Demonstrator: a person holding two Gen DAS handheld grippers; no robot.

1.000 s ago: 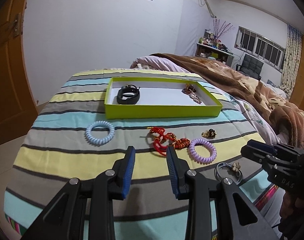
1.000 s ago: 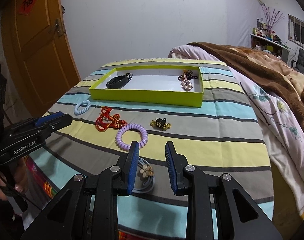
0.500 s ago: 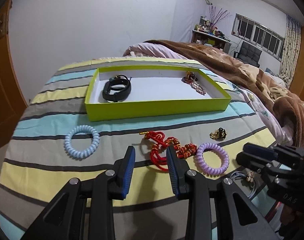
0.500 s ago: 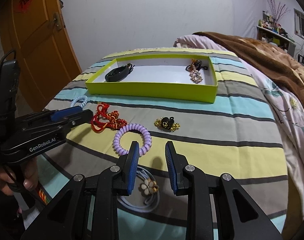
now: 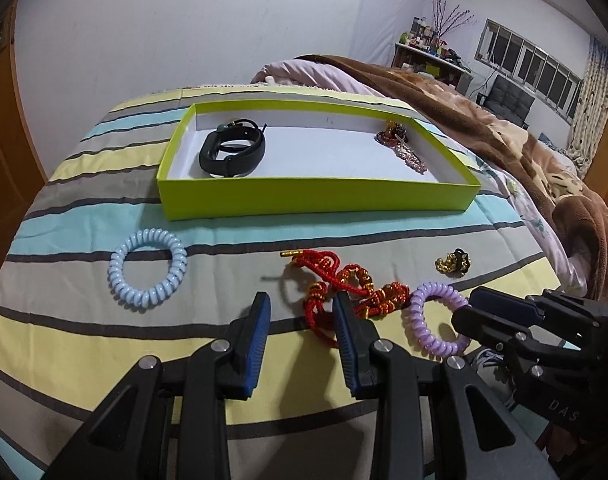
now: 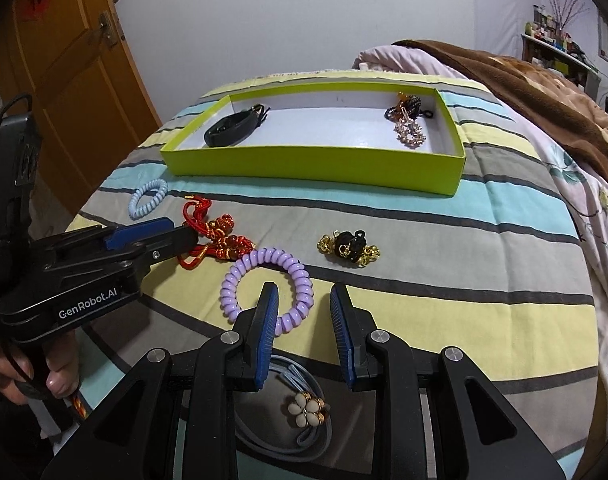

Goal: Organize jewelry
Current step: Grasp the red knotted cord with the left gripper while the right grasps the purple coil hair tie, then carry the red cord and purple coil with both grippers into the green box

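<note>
A lime-green tray [image 5: 316,200] [image 6: 312,164] sits on the striped bedspread with a black band [image 5: 231,152] at its left and beaded jewelry [image 5: 400,144] at its right. In front of it lie a light-blue coil tie [image 5: 147,268], a red-and-gold bracelet [image 5: 344,288], a purple coil tie [image 6: 267,288] and a black-and-gold piece [image 6: 348,248]. My left gripper [image 5: 301,312] is open, its right finger over the red bracelet's near edge. My right gripper [image 6: 304,304] is open just above the purple tie's near side. A blue flower hair tie [image 6: 304,404] lies under it.
The bed's near edge runs just below the grippers. A brown blanket [image 5: 504,148] covers the bed to the right. An orange wooden door [image 6: 63,60] stands at the left. The left gripper's body [image 6: 83,280] reaches in beside the red bracelet.
Both grippers moved forward and lower toward the jewelry. The left closed in on the red bracelet, the right passed over the flower hair tie to the purple tie. Both stayed open.
</note>
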